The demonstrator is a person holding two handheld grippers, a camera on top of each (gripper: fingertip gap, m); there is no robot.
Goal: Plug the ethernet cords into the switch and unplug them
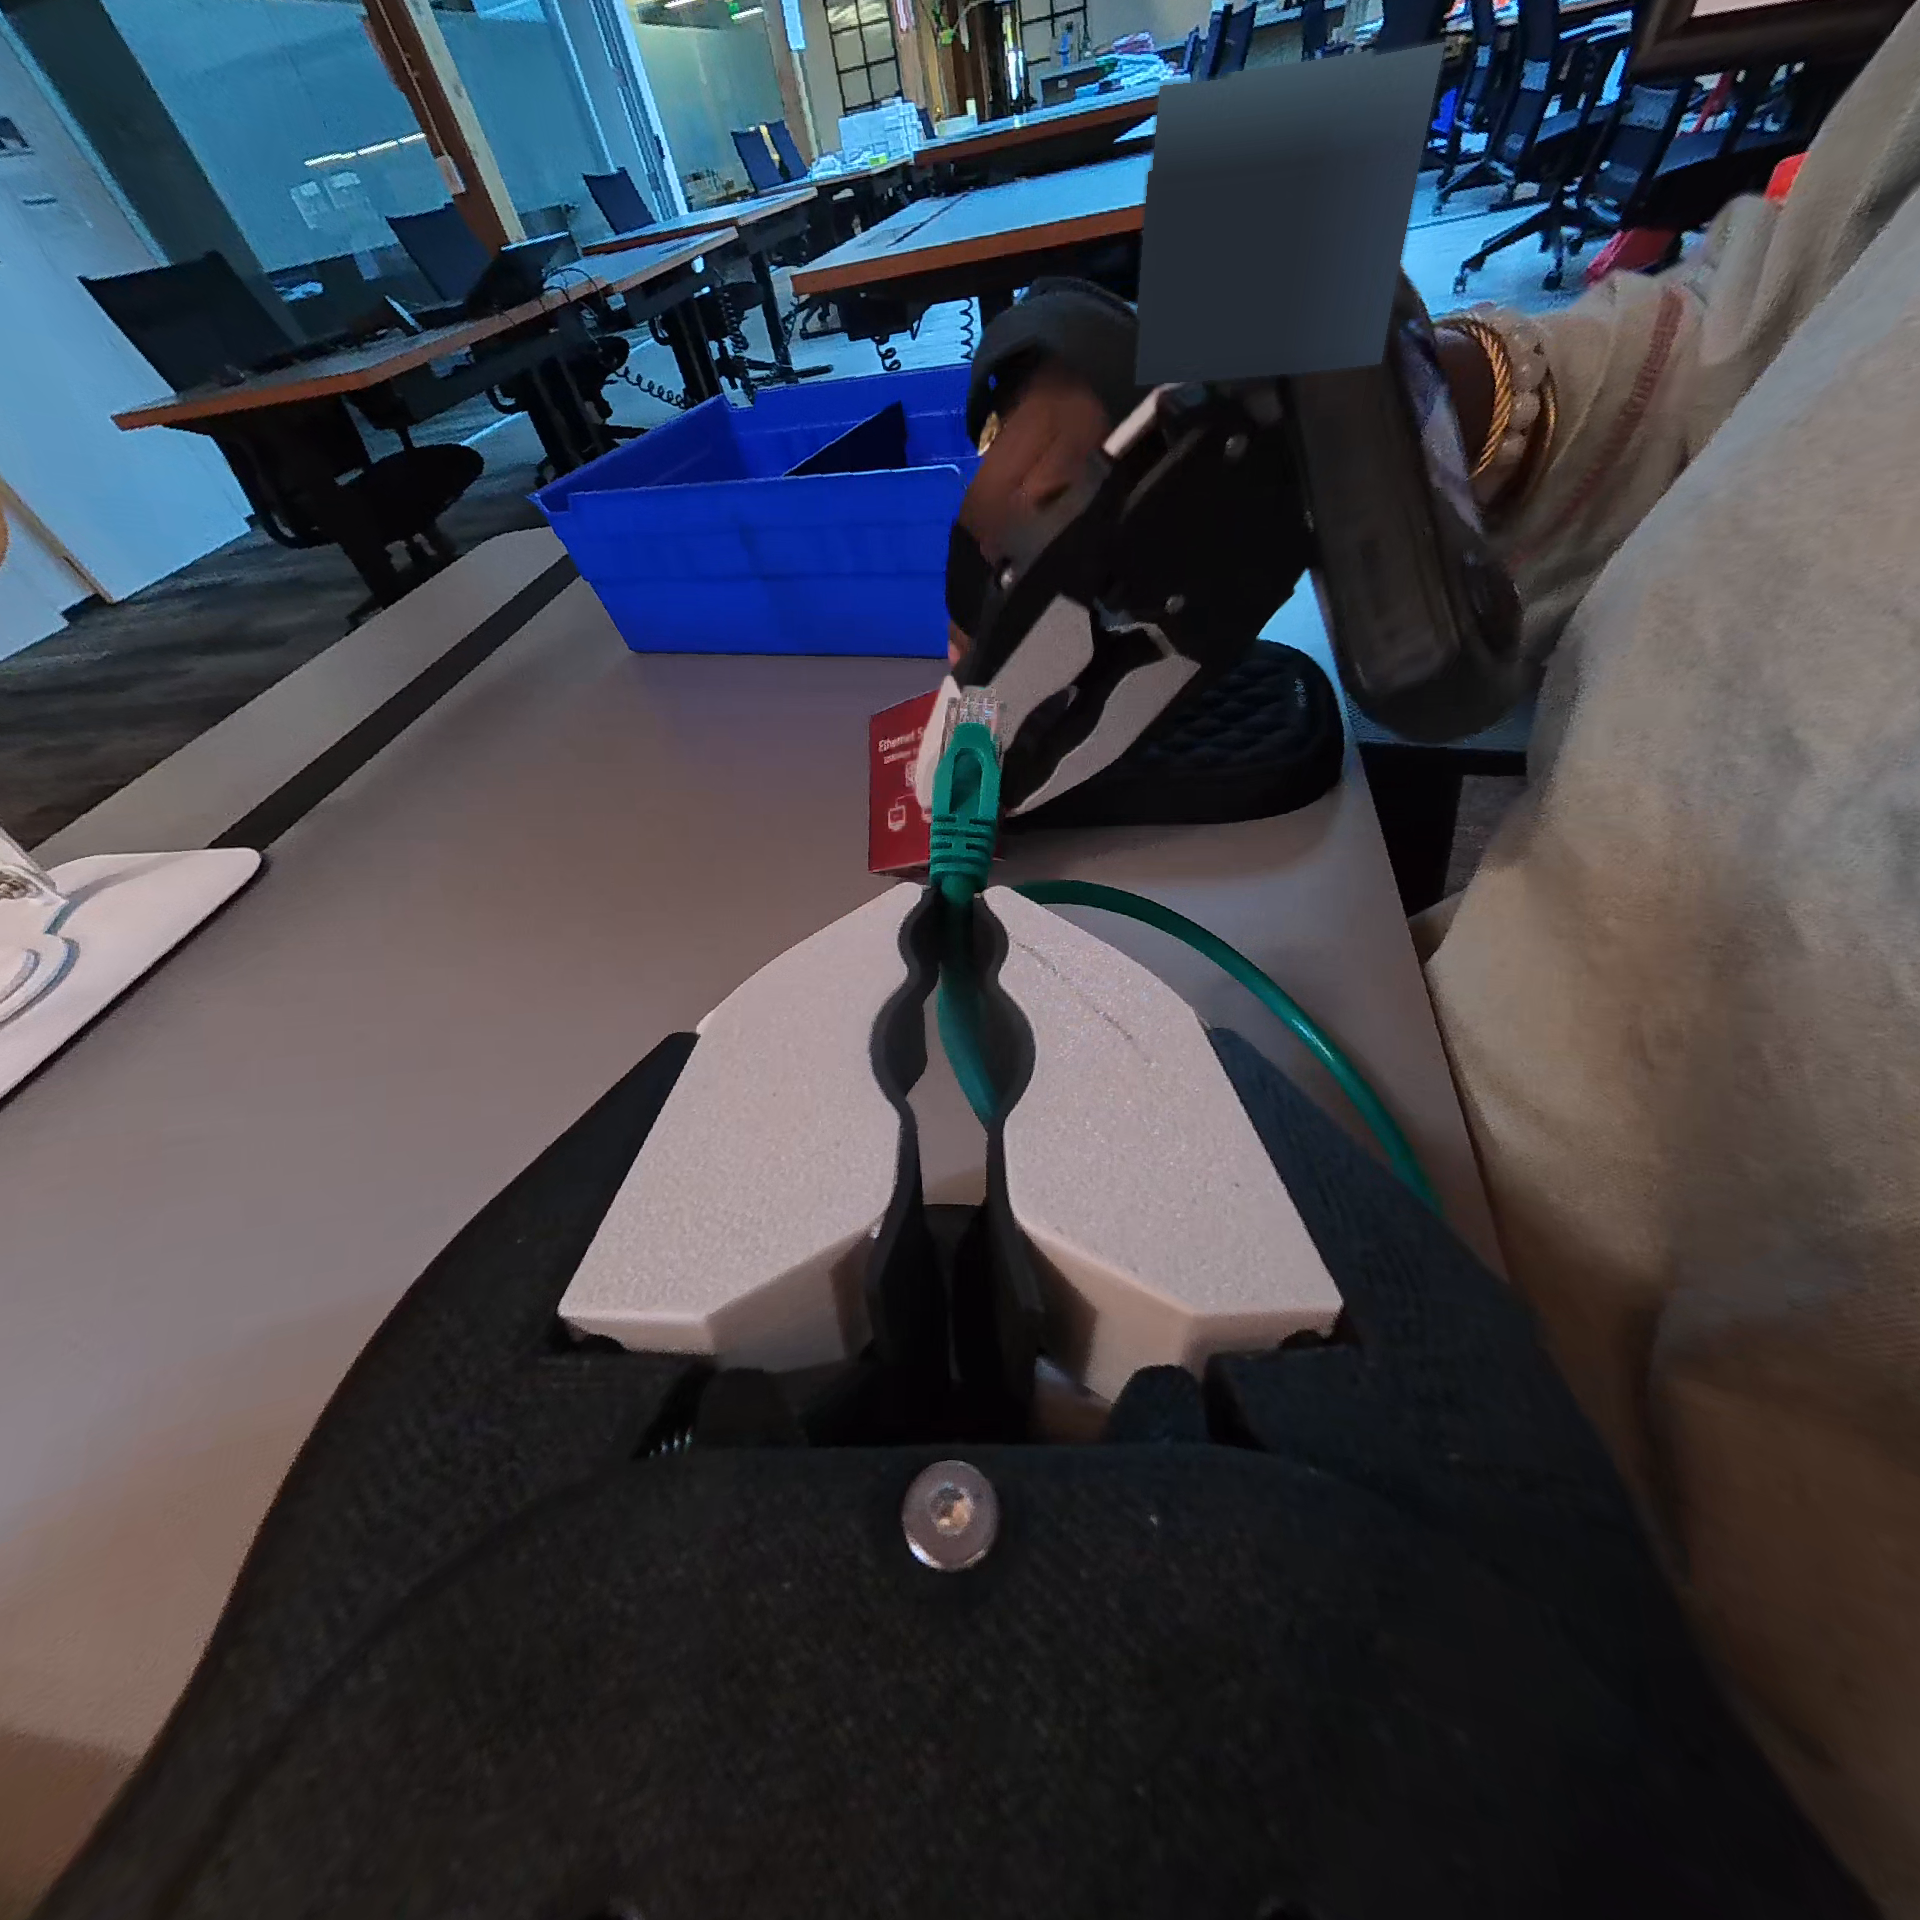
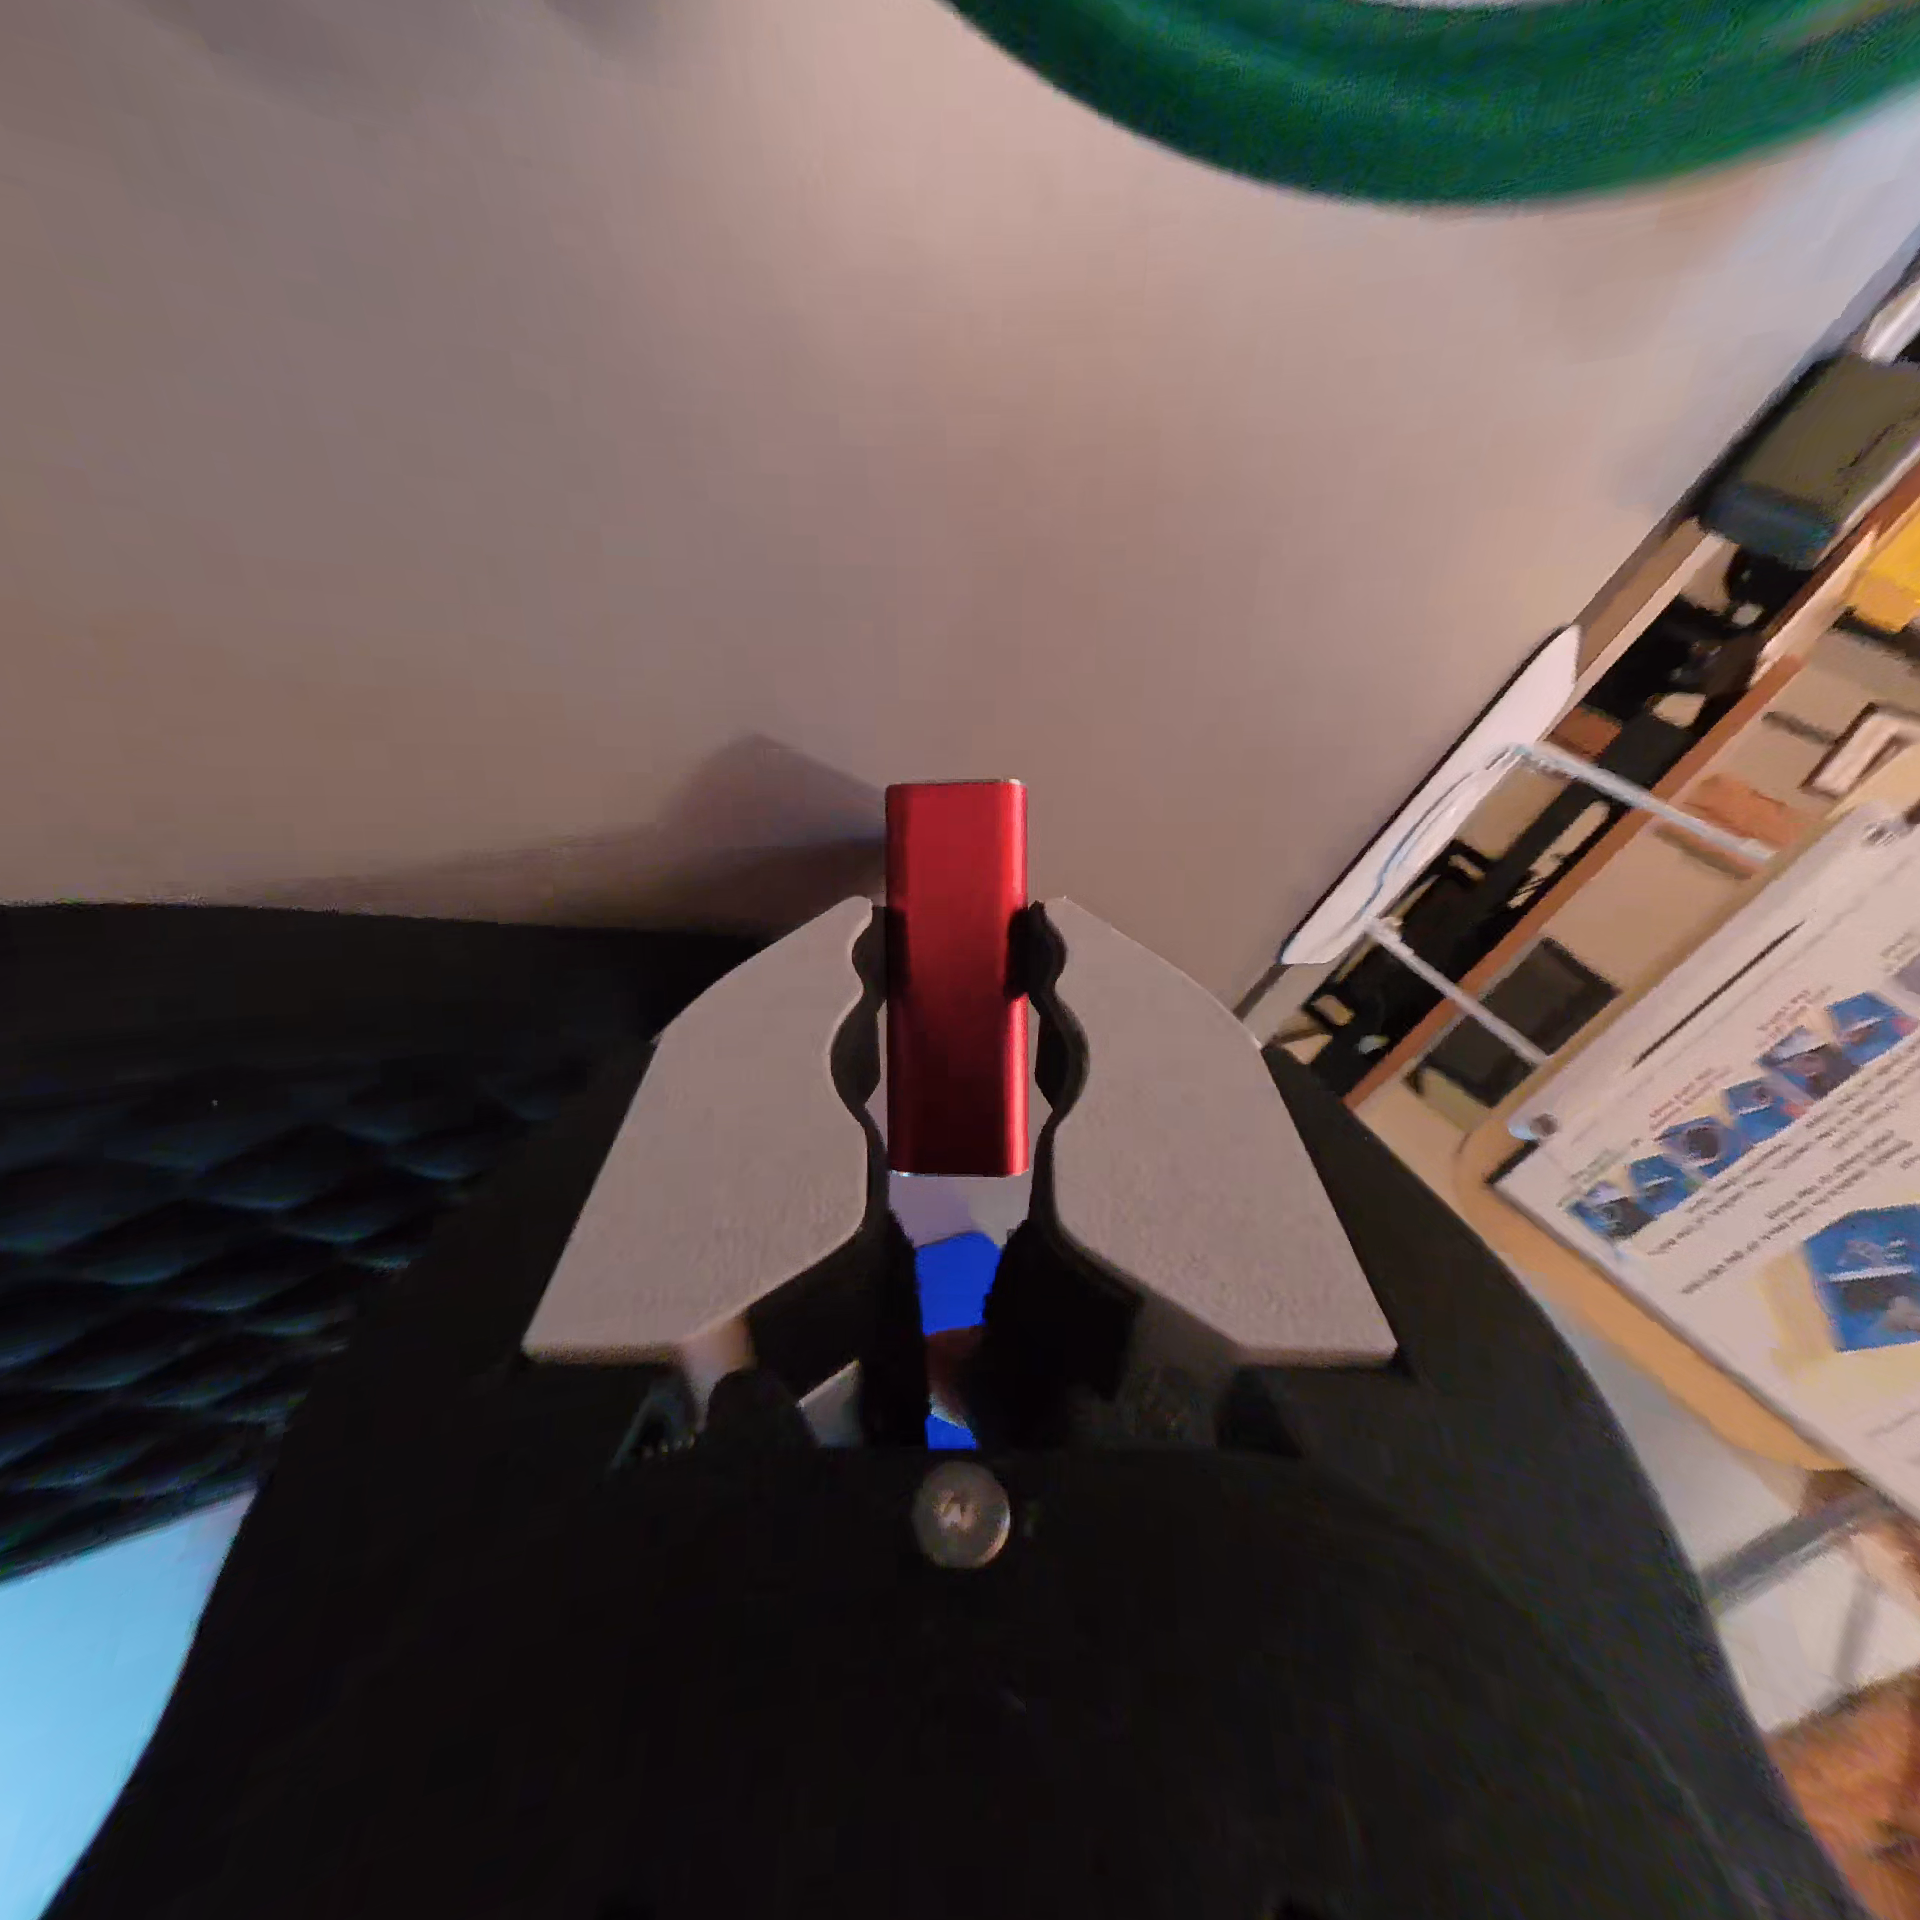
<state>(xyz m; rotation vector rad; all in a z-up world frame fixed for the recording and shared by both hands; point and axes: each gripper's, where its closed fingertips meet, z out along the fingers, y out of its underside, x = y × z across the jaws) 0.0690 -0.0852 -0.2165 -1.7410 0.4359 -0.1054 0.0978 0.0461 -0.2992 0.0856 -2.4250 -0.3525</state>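
Left gripper (image 1: 951, 904) pinches green cord (image 1: 964, 800); right gripper (image 2: 956, 914) clamps red switch (image 2: 956, 977).

light: dim indoor, cool blue far off | blur: green cable (image 2: 1455, 94) smeared up close | edges: wide-angle bending, soft

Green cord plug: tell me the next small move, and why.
Probably ease the left tongs forward to bring the green cord plug up to the red switch. The plug sticks out ahead of them, gripped and not yet seated, while the right tongs clamp the switch just beyond it. The port itself is hidden, so go slowly.
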